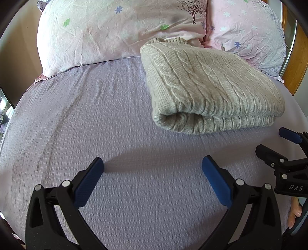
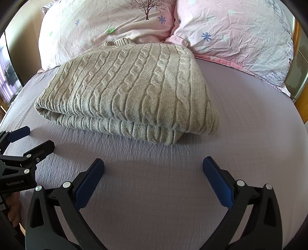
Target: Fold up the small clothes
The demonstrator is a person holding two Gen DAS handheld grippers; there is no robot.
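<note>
both grippers stand with their jaws spread wide and nothing between them. the left gripper [image 1: 153,163] hovers over bare lilac bedsheet [image 1: 77,115], its blue pads [image 1: 87,184] apart and clear of any cloth. the right gripper [image 2: 153,163] hovers the same way over the sheet, its blue pads [image 2: 218,182] holding nothing. each shows at the edge of the other's view: the right gripper [image 1: 273,142] at the right edge of the left wrist view, the left gripper [image 2: 37,137] at the left edge of the right wrist view, both with fingers parted and empty. the two sit side by side, near each other, just short of the garment.

beyond them lies a grey cable-knit sweater [image 2: 130,86], folded into a thick rectangle with two layers showing along its near edge. it rests flat on the sheet, ahead of the right gripper and ahead and to the right of the left one, touched by neither. its ribbed collar [image 2: 124,41] peeks out at the far side, against the pillows.

two pink floral pillows [image 2: 96,25] lean at the head of the bed behind the sweater, one bearing a small tree print [image 2: 147,8]. a wooden bed frame [image 1: 297,63] shows at the far right.
</note>
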